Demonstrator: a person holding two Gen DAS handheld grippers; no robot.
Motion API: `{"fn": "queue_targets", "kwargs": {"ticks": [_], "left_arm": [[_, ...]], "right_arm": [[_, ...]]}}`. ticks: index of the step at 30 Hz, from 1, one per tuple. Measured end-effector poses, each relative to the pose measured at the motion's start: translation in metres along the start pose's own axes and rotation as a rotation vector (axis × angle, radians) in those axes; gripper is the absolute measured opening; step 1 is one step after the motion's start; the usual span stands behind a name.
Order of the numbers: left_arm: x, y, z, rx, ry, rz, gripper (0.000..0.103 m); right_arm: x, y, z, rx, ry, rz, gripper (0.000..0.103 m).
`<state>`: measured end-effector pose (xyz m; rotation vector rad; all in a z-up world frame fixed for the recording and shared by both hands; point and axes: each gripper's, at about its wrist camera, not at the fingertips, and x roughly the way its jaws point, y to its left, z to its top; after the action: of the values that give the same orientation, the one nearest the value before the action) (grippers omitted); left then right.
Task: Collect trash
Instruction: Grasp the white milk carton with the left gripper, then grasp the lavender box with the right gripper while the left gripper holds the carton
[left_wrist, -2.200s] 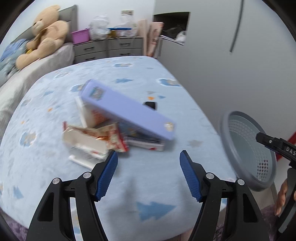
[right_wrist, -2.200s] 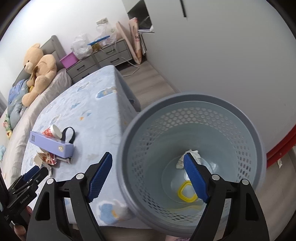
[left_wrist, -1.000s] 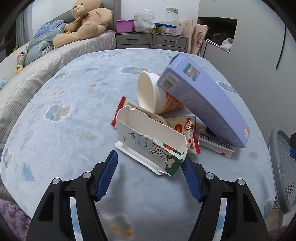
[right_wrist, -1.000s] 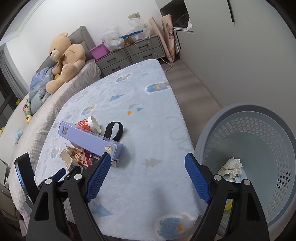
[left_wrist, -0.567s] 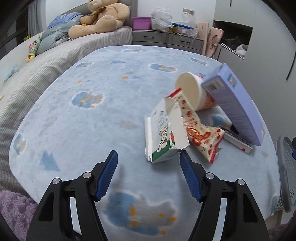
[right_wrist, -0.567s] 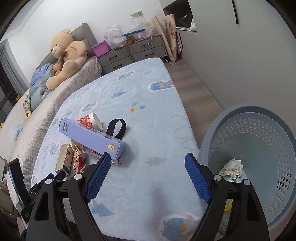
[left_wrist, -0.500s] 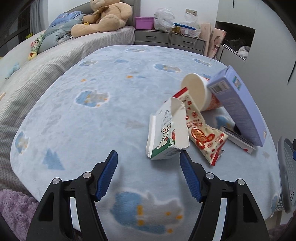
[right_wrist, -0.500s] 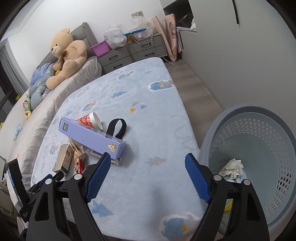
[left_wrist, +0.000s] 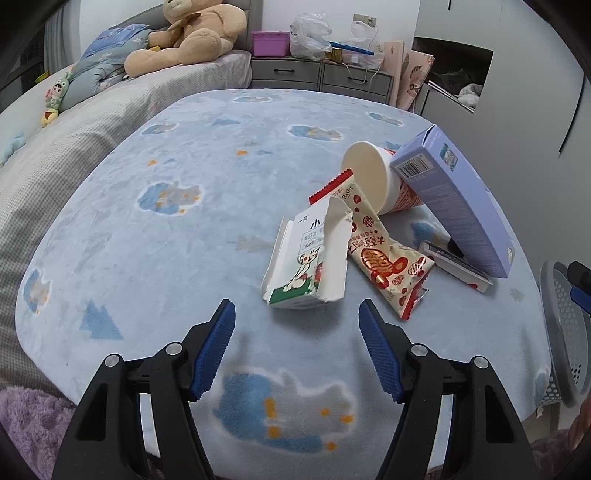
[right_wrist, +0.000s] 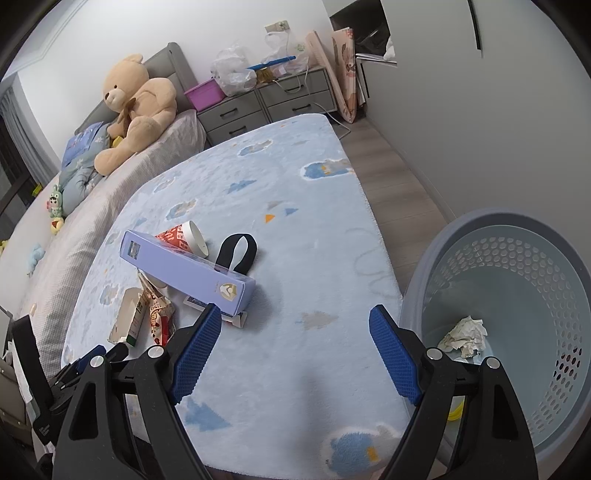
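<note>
- On the pale blue fleece blanket with cloud prints (left_wrist: 207, 229), a pile of trash is lying at about 1 o'clock from the left gripper (left_wrist: 295, 332), whose blue-padded fingers are standing wide apart with nothing between them.
- Nearest that gripper, a torn white milk carton with a green base (left_wrist: 306, 258) is resting on its side, touching a red-and-cream foil snack wrapper (left_wrist: 380, 254) at its 3 o'clock.
- Behind them, a tipped white paper cup with red print (left_wrist: 373, 181) is lying mouth toward the camera, and a long lavender cardboard box (left_wrist: 454, 206) is leaning over it.
- In the right wrist view, the right gripper (right_wrist: 295, 339) is hanging above the blanket edge, fingers spread and holding nothing.
- At its 3 o'clock, a grey perforated plastic wastebasket (right_wrist: 517, 258) is sitting beside the bed, with a crumpled white tissue (right_wrist: 465, 336) inside.
- A black strap loop (right_wrist: 238, 251) is lying just beside the lavender box.
</note>
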<state>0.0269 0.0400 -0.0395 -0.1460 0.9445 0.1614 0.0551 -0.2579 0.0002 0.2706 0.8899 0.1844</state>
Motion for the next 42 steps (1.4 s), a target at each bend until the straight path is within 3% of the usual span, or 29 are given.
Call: {"fn": "queue_targets", "kwargs": {"ticks": [7,15,17,19,22,26,32,42], "left_arm": [[0.021,-0.009,0.013,0.045,0.012,0.06,0.067],[0.042,-0.014,0.022,0.073,0.033,0.077,0.066],[0.043,-0.012,0.024,0.066,0.035,0.073,0.062],[0.045,-0.009,0.025,0.06,0.039,0.06,0.047],[0.043,-0.007,0.026,0.063,0.035,0.048,0.036],[0.038,-0.005,0.025,0.069,0.029,0.027,0.029],[0.022,0.0,0.025,0.057,0.005,0.002,0.029],[0.003,0.006,0.03,0.038,-0.044,-0.029,0.029]], "right_arm": [[0.0,0.001,0.0,0.0,-0.001,0.002,0.081],[0.0,0.001,0.0,0.0,0.002,0.001,0.081],[0.0,0.001,0.0,0.001,0.002,0.001,0.081],[0.0,0.001,0.0,0.001,0.001,0.001,0.081],[0.0,0.001,0.0,0.001,0.003,0.0,0.081],[0.0,0.003,-0.002,-0.007,0.008,-0.004,0.081],[0.004,0.01,-0.004,-0.045,0.013,-0.011,0.081],[0.013,0.055,-0.007,-0.236,-0.038,0.002,0.081]]}}
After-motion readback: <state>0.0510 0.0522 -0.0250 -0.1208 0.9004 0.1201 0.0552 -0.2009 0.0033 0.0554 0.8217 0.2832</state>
